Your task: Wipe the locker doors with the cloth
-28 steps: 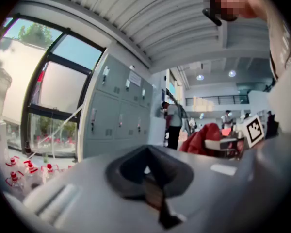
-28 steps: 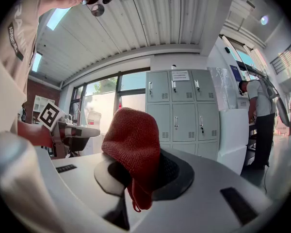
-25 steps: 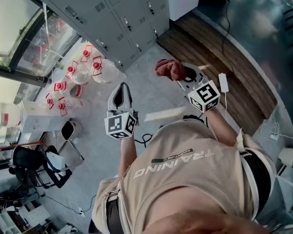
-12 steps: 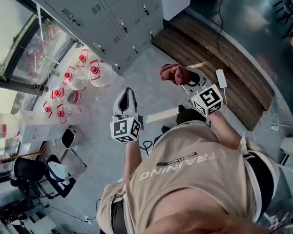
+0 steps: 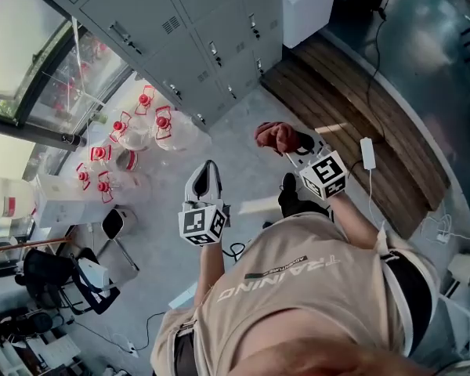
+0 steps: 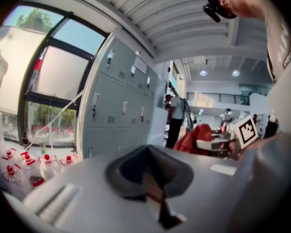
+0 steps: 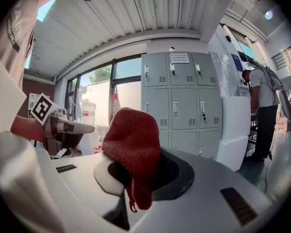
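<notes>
Has a pale grey floor (image 5: 235, 116), bordered on the right by dark wooden planking (image 5: 352, 104). Gets bright daylight through tall windows (image 5: 31, 37) at the left. Holds grey lockers (image 5: 196, 30) along the wall, a white cabinet (image 5: 309, 6) just beside them, clear water jugs (image 5: 153, 128) with red caps near the glass, a black chair (image 5: 43, 269) farther off. Carries a ribbed white ceiling (image 7: 136, 13) overhead.

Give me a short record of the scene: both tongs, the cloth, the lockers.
left tongs: shut, empty
right tongs: shut on cloth
cloth: red, bunched, drooping over the tongs
lockers: grey, doors closed, ahead, apart from the cloth
stage: wiping not yet begun
</notes>
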### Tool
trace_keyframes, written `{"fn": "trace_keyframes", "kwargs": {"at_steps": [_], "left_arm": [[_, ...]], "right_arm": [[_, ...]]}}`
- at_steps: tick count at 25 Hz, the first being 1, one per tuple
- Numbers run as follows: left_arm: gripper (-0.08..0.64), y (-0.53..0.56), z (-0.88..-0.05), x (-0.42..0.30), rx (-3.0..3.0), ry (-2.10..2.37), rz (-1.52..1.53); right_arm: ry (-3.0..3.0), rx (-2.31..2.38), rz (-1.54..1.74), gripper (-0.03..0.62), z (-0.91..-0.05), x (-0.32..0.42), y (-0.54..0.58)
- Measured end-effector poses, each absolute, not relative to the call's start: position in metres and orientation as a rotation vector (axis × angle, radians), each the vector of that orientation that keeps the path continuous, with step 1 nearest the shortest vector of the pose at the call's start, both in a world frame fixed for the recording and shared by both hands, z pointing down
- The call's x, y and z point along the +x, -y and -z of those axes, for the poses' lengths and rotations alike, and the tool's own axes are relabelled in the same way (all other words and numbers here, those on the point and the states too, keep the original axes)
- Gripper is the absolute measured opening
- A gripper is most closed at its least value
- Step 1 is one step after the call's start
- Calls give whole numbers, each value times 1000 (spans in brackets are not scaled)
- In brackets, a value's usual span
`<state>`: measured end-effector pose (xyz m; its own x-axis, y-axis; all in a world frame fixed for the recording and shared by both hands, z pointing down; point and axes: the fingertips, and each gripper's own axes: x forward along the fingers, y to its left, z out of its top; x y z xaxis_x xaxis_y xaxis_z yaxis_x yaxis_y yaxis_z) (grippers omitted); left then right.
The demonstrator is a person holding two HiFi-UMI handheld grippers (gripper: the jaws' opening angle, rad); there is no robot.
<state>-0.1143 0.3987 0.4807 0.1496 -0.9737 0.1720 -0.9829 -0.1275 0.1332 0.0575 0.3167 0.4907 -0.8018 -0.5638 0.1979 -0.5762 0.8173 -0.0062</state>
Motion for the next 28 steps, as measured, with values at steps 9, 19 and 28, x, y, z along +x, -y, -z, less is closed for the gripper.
{"fn": "trace_keyframes", "kwargs": {"at_steps": [9, 19, 28], "left_arm": [[5, -253, -446, -100, 2277, 1939, -20], [5, -169, -461, -103, 2240, 1935, -66], [5, -82, -466, -177, 2233, 1927, 3]], "right_arm": [[2840, 964, -89, 82, -490, 79, -173], [2808, 914, -126, 82, -510, 72, -89], [2807, 839, -56, 82, -491, -13, -20]]}}
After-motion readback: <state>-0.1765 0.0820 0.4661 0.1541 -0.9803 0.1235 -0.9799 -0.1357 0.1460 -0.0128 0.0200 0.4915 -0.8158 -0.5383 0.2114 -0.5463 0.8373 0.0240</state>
